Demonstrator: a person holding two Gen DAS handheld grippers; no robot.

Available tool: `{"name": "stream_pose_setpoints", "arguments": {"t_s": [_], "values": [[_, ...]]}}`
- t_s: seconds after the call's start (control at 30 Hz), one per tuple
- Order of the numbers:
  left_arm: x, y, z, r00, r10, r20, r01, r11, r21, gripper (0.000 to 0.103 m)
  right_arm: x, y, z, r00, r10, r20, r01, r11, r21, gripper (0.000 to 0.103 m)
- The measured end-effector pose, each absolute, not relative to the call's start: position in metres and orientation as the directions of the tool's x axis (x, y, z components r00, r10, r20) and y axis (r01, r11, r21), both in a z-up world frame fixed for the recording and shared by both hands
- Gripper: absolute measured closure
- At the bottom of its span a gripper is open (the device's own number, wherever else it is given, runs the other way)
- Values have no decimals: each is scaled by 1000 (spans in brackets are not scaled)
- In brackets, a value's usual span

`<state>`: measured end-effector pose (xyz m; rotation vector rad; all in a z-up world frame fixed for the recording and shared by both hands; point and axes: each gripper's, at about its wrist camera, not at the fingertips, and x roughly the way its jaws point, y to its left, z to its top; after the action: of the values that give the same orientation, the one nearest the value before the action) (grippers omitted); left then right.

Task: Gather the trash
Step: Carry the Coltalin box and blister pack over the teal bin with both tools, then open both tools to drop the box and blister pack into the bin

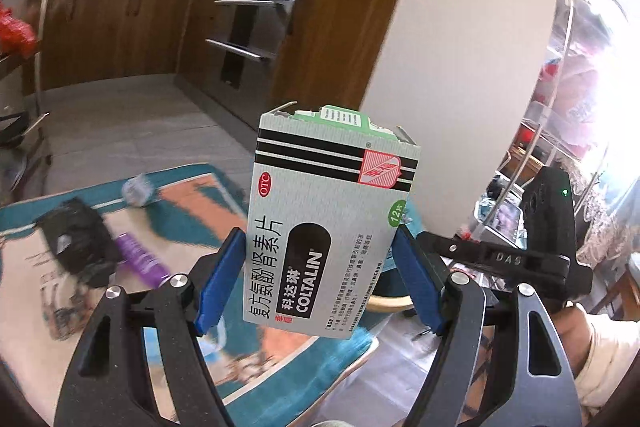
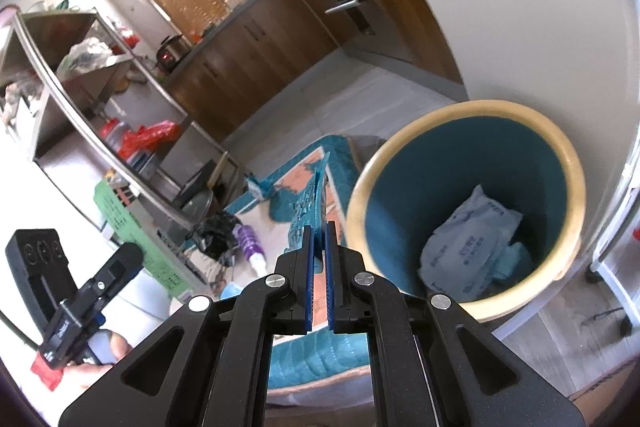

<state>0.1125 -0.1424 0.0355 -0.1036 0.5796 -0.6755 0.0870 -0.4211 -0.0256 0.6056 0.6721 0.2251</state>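
- A medicine box [image 1: 328, 227], white with black stripes and the word COLTALIN, is clamped upright between the blue pads [image 1: 218, 279] of the left gripper [image 1: 320, 279]; its torn top flap is turned up.
- The jaws of the left gripper are spread only as wide as the box, and each pad is pressed against one side of it.
- The box is held above the teal and peach mat [image 1: 192, 203], and the mat is taken here as the landmark.
- On the mat, a purple bottle [image 1: 142, 259] is seen lying beside a black bag [image 1: 78, 239], with a small crumpled clear wrapper [image 1: 136, 189] further along the mat; all three are blurred.
- The right gripper [image 2: 319, 275] is almost fully closed, and a thin teal piece of plastic [image 2: 310, 203] is pinched between its pads and sticks forward from them.
- Just beside the mat's edge, a teal bin [image 2: 464, 211] with a cream rim is seen, and crumpled white packaging [image 2: 468, 243] lies at its bottom.
- Beyond the mat, on the far side from the bin, a metal shelf rack [image 2: 100, 143] with bags on it is visible.
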Motion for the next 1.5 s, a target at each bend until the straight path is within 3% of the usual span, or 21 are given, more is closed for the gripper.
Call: {"name": "stream_pose_setpoints", "arguments": {"t_s": [0.47,0.77,1.03,1.5], "values": [[142,-234,28,587,-650,-482,586,752,-301,29,76,-465,-36,804,245,-541,147,801,581,97],[171,-274,-7,541,-651,-533,544,754,-368,29,74,-481,-51,782,203,-590,223,792,568,97],[186,-287,-45,477,-625,-618,517,768,-378,29,84,-469,-60,728,191,-659,245,825,510,97],[192,-288,-71,405,-619,-673,508,764,-397,29,92,-456,-69,664,188,-724,252,855,453,97]]}}
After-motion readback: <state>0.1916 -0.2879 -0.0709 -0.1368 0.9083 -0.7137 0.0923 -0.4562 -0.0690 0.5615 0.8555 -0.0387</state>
